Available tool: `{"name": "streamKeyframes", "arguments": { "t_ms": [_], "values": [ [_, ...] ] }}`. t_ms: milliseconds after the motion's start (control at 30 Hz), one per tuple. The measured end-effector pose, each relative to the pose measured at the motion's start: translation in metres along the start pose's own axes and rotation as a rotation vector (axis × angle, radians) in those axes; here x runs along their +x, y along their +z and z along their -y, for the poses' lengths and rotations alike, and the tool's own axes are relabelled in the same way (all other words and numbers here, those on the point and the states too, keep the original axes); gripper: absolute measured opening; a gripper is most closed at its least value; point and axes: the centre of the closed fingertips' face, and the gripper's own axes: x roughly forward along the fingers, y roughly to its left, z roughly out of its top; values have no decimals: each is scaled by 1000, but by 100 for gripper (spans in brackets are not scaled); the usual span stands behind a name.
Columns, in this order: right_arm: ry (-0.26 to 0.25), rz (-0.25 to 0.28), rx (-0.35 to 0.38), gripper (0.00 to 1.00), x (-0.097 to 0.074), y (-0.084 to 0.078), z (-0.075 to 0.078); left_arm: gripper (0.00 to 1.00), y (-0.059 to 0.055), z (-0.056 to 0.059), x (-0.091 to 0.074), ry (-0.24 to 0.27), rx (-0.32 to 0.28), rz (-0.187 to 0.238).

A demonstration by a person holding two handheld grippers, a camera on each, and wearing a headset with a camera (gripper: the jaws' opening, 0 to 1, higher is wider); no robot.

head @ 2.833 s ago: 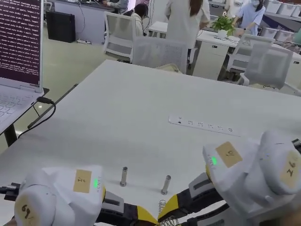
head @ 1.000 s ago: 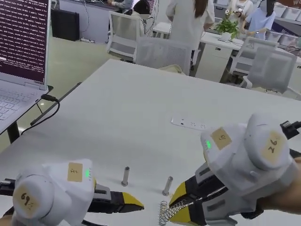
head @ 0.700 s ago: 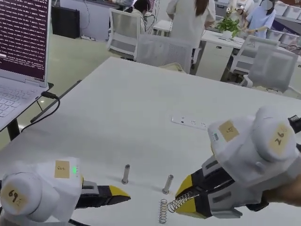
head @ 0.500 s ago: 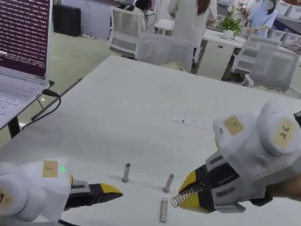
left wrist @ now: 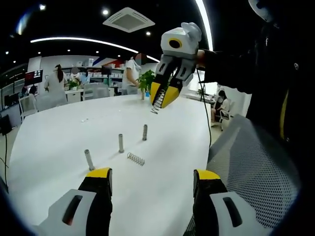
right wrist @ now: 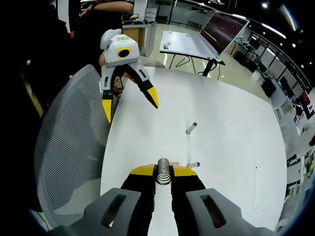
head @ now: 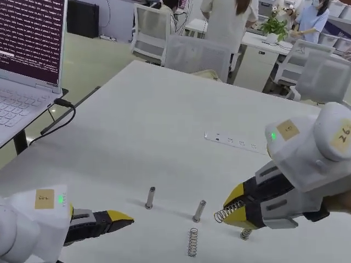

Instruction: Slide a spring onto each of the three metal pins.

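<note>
White worktop point(head: 164, 120), busy office behind. Over it the right tool point(head: 233, 210) is clamped on a spring point(head: 224, 213) and has come up off the surface since a second ago; it now hangs just right of the nearer bare pin point(head: 199, 211). The left tool point(left wrist: 153, 173) has backed off leftward, jaws apart, holding nothing. So pick-up looks done; lining the coil over a pin top is next, I'd say. Count: three pins. Two are bare, the other bare pin point(head: 149, 198) further left. The third pin point(head: 245, 234), below the right tool, looks already sleeved, not certain. Three springs: one gripped, a loose spring point(head: 192, 241) lying near the pins, one apparently on that third pin.
</note>
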Motion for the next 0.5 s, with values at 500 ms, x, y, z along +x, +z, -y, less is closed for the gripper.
{"name": "streamKeyframes", "arguments": {
  "t_ms": [500],
  "values": [
    [-10, -85, -11, 8, 2, -13, 29, 66, -4, 0, 0, 8, -6, -9]
  ]
}}
